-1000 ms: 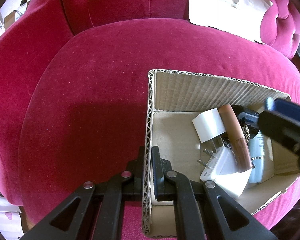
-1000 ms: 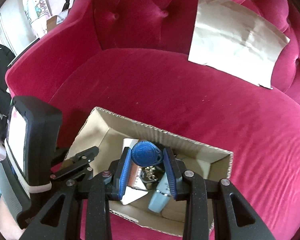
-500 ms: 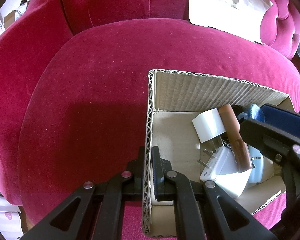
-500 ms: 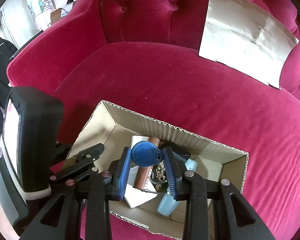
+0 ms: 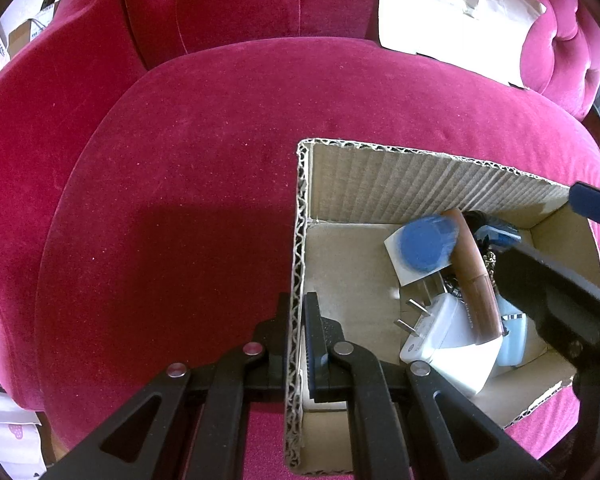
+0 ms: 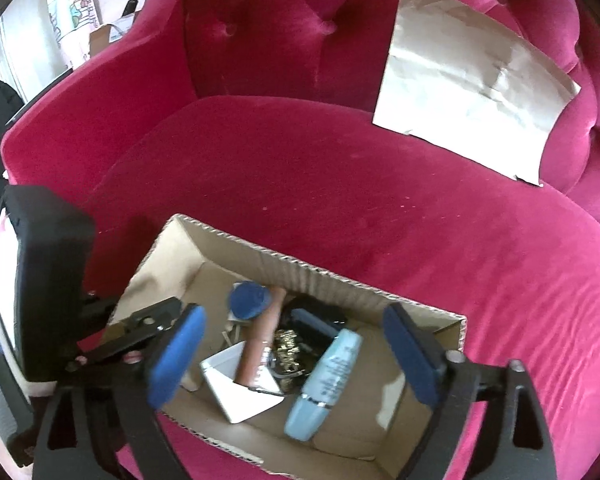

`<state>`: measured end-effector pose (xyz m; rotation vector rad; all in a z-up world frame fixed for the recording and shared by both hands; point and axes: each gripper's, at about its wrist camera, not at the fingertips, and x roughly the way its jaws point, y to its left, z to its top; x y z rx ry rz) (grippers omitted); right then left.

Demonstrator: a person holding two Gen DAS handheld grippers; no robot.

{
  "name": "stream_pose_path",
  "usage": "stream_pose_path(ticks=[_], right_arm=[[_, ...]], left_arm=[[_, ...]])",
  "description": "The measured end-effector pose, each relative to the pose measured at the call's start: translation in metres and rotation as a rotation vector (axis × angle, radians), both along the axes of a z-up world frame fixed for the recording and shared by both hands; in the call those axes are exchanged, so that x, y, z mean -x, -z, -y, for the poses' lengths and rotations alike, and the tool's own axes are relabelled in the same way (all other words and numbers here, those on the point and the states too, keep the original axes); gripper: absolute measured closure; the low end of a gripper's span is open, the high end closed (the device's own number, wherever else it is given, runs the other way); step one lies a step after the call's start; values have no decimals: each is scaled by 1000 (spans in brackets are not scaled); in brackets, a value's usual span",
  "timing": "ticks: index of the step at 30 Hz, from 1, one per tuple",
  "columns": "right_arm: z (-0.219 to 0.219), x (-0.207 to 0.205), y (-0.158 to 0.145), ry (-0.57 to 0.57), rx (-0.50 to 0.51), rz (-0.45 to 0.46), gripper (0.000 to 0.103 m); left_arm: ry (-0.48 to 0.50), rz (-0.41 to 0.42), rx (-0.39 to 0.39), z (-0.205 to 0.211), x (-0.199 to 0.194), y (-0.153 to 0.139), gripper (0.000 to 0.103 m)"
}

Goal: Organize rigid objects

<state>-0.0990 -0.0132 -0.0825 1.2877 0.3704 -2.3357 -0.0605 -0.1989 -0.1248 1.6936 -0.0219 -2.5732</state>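
Cardboard box (image 6: pixel 364 294) sits on the red armchair seat (image 5: pixel 220 152), holding a round blue tag (image 6: pixel 249 299), brown tube (image 6: pixel 260 346), pale blue bottle (image 6: pixel 328 380) and white charger (image 5: pixel 440 336). Right gripper (image 6: pixel 296 352) hovers above them, jaws opening wide with nothing between. Left gripper (image 5: pixel 296 320) has its jaws clamped on the box's near wall.

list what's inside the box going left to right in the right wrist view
blue round tag → brown tube → gold chain → light blue bottle, all in the cardboard box
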Motion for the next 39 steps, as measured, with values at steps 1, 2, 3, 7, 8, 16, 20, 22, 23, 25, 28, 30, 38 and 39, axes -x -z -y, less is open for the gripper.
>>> stream_pose_path(ticks=[1, 2, 3, 7, 8, 16, 20, 22, 23, 25, 28, 30, 38, 39], right_arm=[[-1, 1, 1, 2, -3, 1, 0], [-2, 2, 3, 4, -11, 5, 0], [-2, 3, 4, 6, -19, 10, 0], [-5, 7, 7, 14, -25, 18, 0], [-6, 7, 6, 15, -23, 16, 0], [-11, 8, 4, 28, -14, 17, 0], [-13, 7, 2, 32, -14, 9, 0], [-13, 8, 2, 36, -18, 9, 0], [-15, 6, 2, 41, -21, 9, 0], [-17, 6, 2, 47, -25, 14, 0], [-21, 7, -1, 59, -19, 17, 0], [-25, 4, -5, 70, -14, 12, 0], [-44, 4, -9, 147, 23, 42, 0], [-47, 3, -11, 155, 24, 47, 0]], left_arm=[[0, 0, 1, -1, 0, 0, 98], [1, 0, 1, -2, 0, -1, 98], [0, 0, 1, -2, 0, -1, 98], [0, 1, 0, -4, 4, 1, 98], [0, 0, 0, -4, 4, 1, 98], [0, 2, -1, -2, 4, 1, 98], [0, 2, -2, -2, 5, 1, 98], [1, 4, -2, -4, 6, 1, 98], [1, 5, -1, -5, 7, 1, 98], [3, 3, 0, -7, 8, -1, 98], [13, 2, 6, -13, 9, -3, 86], [15, -4, 7, -18, 9, -6, 59], [4, -50, 18, -33, 6, -27, 11], [7, -56, 17, -38, 6, -28, 8]])
